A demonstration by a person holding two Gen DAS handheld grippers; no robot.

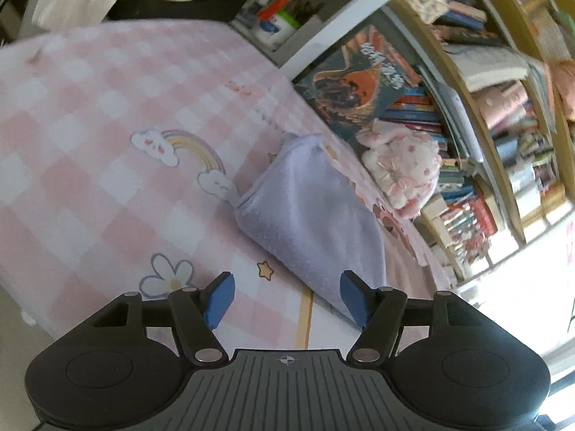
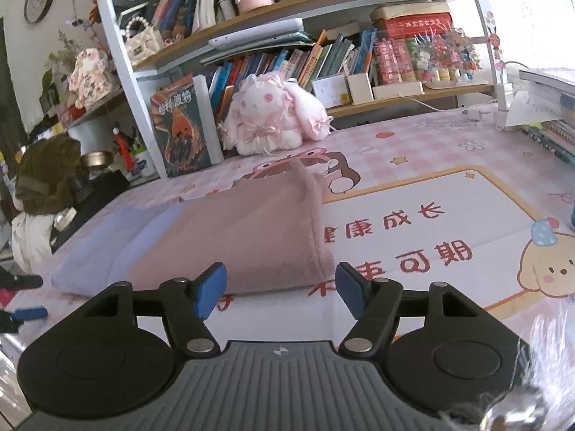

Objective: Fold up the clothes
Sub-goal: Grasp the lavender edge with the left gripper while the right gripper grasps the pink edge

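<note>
Cloths folded, stacked on pink checked desk mat (image 2: 413, 151): fuzzy mauve-pink cloth (image 2: 251, 230) atop lavender cloth (image 1: 309, 212), its edge showing at left. Left gripper (image 1: 287, 298) and right gripper (image 2: 280, 289) both spread wide, holding nothing, just short of stack.

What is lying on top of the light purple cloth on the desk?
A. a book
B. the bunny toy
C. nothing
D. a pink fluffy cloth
D: in the right wrist view a folded pink fluffy cloth lies on the light purple cloth, while the bunny toy sits farther back by the shelf and both tongs, right and left, are open and hold nothing.
</note>
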